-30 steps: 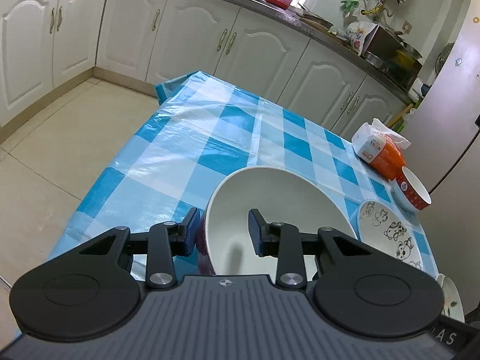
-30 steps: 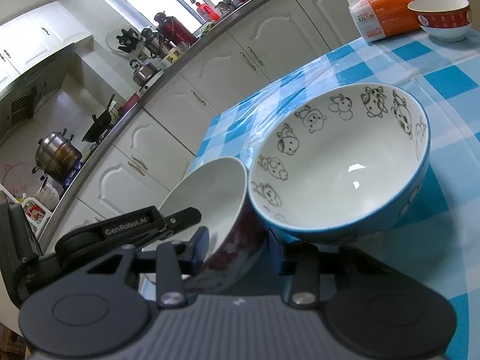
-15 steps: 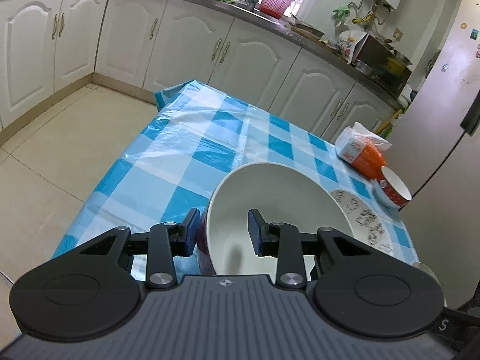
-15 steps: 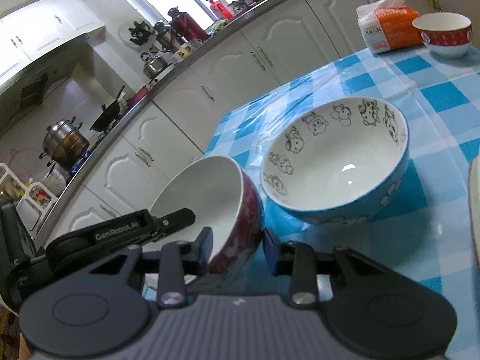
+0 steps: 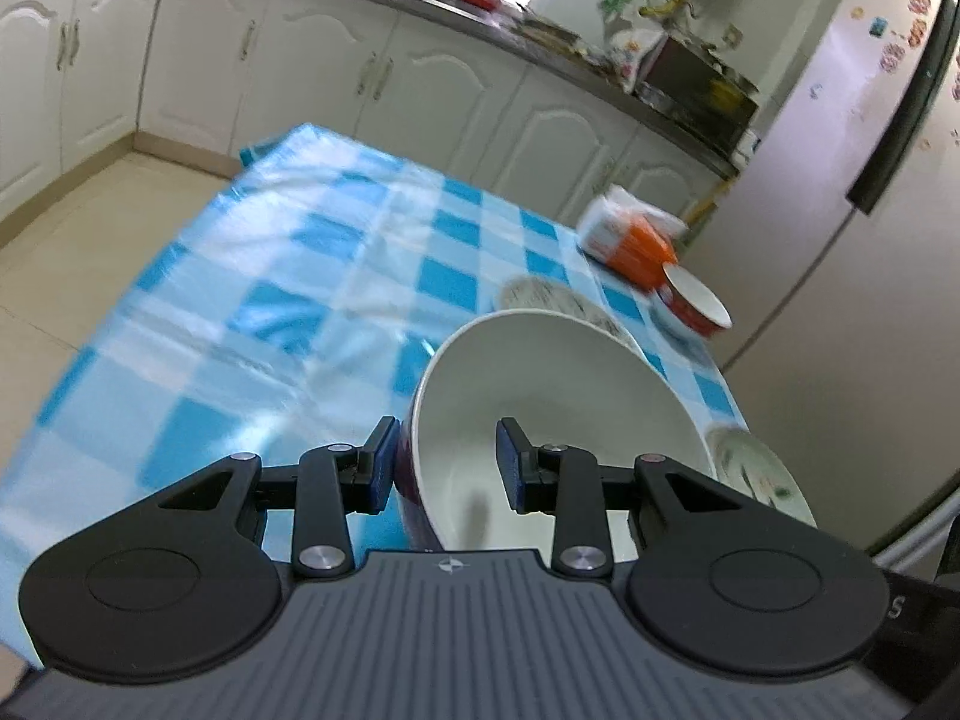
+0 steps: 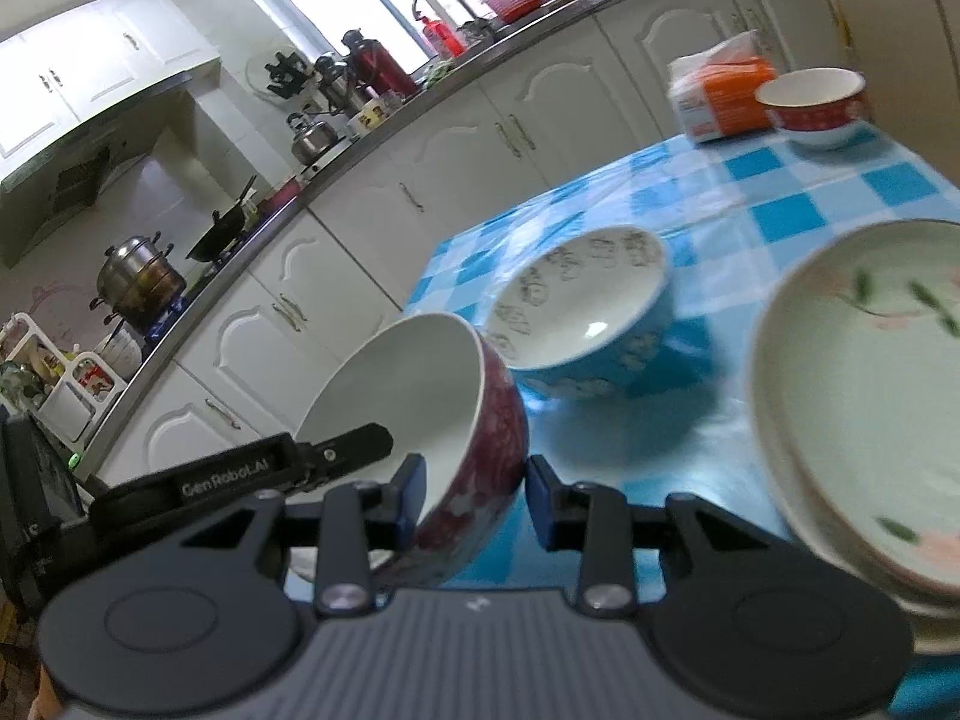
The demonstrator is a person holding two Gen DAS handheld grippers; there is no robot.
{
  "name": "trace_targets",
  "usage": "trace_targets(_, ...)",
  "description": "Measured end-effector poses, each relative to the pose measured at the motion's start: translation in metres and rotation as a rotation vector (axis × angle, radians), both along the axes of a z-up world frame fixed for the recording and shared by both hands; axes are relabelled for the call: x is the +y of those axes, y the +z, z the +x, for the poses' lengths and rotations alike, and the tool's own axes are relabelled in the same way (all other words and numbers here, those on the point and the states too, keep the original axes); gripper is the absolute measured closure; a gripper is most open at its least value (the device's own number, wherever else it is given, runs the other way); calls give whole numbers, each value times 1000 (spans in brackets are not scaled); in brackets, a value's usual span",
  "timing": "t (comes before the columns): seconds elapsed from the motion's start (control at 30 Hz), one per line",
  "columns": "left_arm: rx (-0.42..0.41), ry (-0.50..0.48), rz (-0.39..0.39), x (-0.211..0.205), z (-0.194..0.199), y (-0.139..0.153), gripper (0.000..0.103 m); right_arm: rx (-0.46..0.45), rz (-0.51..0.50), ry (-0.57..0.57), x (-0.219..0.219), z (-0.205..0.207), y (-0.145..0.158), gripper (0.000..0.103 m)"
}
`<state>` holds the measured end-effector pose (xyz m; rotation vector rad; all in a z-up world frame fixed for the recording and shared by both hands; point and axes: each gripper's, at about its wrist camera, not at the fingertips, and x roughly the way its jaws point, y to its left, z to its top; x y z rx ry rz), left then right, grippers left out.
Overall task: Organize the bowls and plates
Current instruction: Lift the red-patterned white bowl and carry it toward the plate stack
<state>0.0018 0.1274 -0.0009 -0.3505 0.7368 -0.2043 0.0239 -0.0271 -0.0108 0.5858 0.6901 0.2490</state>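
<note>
Left jaws astride red bowl rim

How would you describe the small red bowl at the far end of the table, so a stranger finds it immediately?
On the blue-and-white checked tablecloth, look to the far corner near the cabinets. Beside the orange tissue pack stands the small red-banded bowl with a white inside. The other bowls are larger, and it alone stands beside the pack.

We see a table in blue-checked cloth; ahead of our jaws sit a blue cartoon bowl, orange tissue pack touching a small red bowl; floral plate right.
</note>
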Motion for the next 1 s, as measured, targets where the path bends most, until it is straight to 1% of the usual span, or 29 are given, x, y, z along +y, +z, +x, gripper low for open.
trace_targets(0.07, 20, -20, -1, -8, -4, -7, 66, 5, -8, -15, -8, -9, -1, 68)
trace_targets(0.2, 62, -39, -9, -18, 3, -19, 66, 24, -17, -43, -20, -20, -6, 68)
trace_targets(0.33, 77, -44, 1, -23, 6, -25, 67, 38, -14, -58, -27, -22, -13, 68)
trace_targets(0.53, 101, -36, 15, -25, 11, -33, 67, 60, -9, -51, -32, -19, -23, 68)
trace_targets(0.6, 98, -34, 21, -24, 11, -33, 67, 74, -8, -47, -33, -19, -28, 69)
trace_targets(0.8, 84, -33, 38, -26, 3, -35, 67, 55, -47, -23, -30, -20, -29, 69)
trace_targets(0.87, 78, -33, 39, -27, -1, -33, 67, 53, -73, -13, -28, -20, -29, 69)
trace_targets(1.0, 61, -32, 39, -26, -5, -31, 67, 56, -109, 3, -24, -20, -29, 64)
